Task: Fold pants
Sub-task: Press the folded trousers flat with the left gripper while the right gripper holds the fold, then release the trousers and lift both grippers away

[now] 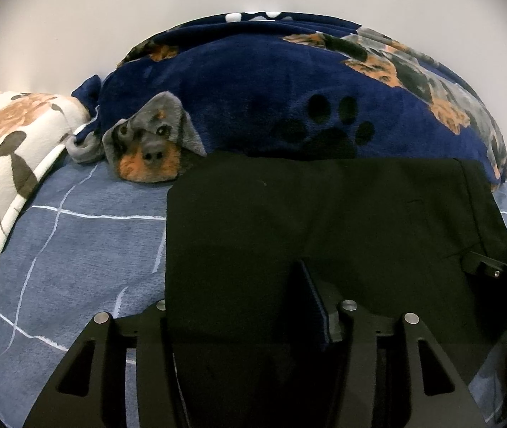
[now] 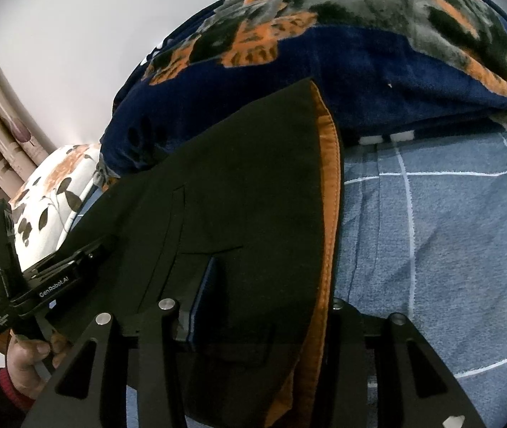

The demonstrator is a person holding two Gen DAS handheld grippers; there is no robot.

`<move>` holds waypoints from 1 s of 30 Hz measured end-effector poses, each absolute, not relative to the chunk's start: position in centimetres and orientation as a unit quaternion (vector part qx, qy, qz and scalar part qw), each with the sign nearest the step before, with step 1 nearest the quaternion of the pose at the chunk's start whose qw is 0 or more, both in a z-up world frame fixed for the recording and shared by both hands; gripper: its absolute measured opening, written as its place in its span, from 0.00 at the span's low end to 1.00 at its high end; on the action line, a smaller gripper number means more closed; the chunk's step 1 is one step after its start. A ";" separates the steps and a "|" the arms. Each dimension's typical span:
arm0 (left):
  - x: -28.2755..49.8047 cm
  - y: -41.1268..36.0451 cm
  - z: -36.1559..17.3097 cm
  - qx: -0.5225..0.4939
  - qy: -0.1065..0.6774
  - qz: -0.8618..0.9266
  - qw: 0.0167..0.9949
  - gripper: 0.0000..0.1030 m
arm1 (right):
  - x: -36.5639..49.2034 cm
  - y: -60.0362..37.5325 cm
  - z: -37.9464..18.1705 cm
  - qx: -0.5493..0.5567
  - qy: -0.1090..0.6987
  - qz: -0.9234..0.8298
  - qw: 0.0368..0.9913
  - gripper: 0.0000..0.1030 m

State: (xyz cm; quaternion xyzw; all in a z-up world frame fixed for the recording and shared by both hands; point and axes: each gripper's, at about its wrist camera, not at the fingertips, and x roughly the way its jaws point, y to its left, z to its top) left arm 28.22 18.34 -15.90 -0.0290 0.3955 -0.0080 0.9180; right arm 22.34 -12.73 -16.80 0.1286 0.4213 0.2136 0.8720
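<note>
2 grippers, left gripper and right gripper, each clamping black pants.

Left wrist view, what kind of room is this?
Most likely a bedroom: the black pants lie on a bed with a blue checked sheet, a floral pillow and a dog-print fleece blanket.

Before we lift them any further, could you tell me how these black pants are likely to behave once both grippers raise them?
The black pants will probably sag between the left gripper and right gripper, since the cloth drapes limply. The orange lining showing at the edge suggests layers may slide apart. They look light, so the blue checked sheet should hardly drag.
</note>
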 end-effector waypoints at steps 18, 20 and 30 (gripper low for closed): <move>28.1 18.4 -15.9 -0.026 0.394 -0.002 0.919 0.53 | 22.5 -12.5 -16.9 0.125 0.420 0.213 0.873 0.39; 28.1 18.4 -15.9 -0.026 0.394 0.002 0.919 0.57 | 22.4 -12.5 -16.9 0.126 0.420 0.213 0.873 0.40; 26.9 17.7 -14.6 0.027 0.374 0.065 0.925 0.74 | 22.0 -13.1 -16.1 0.136 0.422 0.198 0.874 0.50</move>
